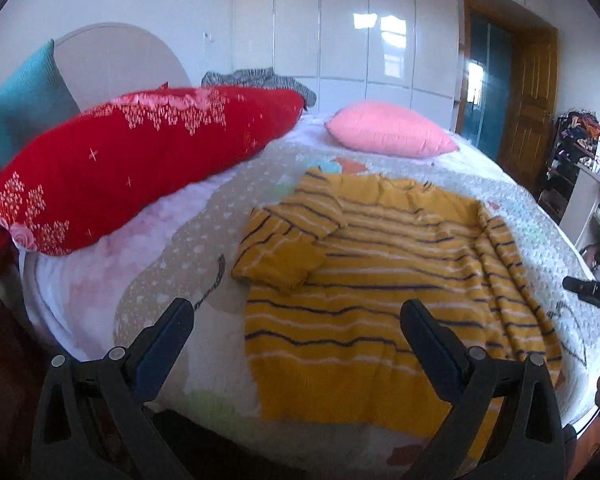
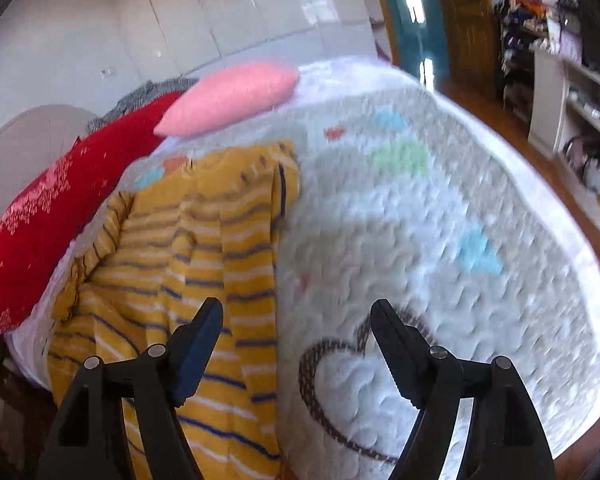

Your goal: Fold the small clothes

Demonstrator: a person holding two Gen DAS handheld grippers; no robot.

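A mustard-yellow sweater with white and navy stripes (image 1: 380, 272) lies flat on the bed, hem toward me. Its left sleeve (image 1: 288, 240) is folded in over the chest, and its right side (image 1: 512, 280) is folded inward too. My left gripper (image 1: 296, 312) hovers open over the hem, nothing between its fingers. In the right wrist view the same sweater (image 2: 188, 256) lies to the left. My right gripper (image 2: 296, 312) stands open above the sweater's right edge and the quilt, holding nothing. Its tip (image 1: 588, 290) shows at the right edge of the left wrist view.
The bed carries a white quilt with pastel shapes (image 2: 440, 240). A long red pillow (image 1: 132, 160) lies at the left and a pink pillow (image 1: 388, 130) at the back, with grey striped cloth (image 1: 260, 80) behind. Shelves (image 2: 580, 120) and a wooden door (image 1: 532, 108) stand to the right.
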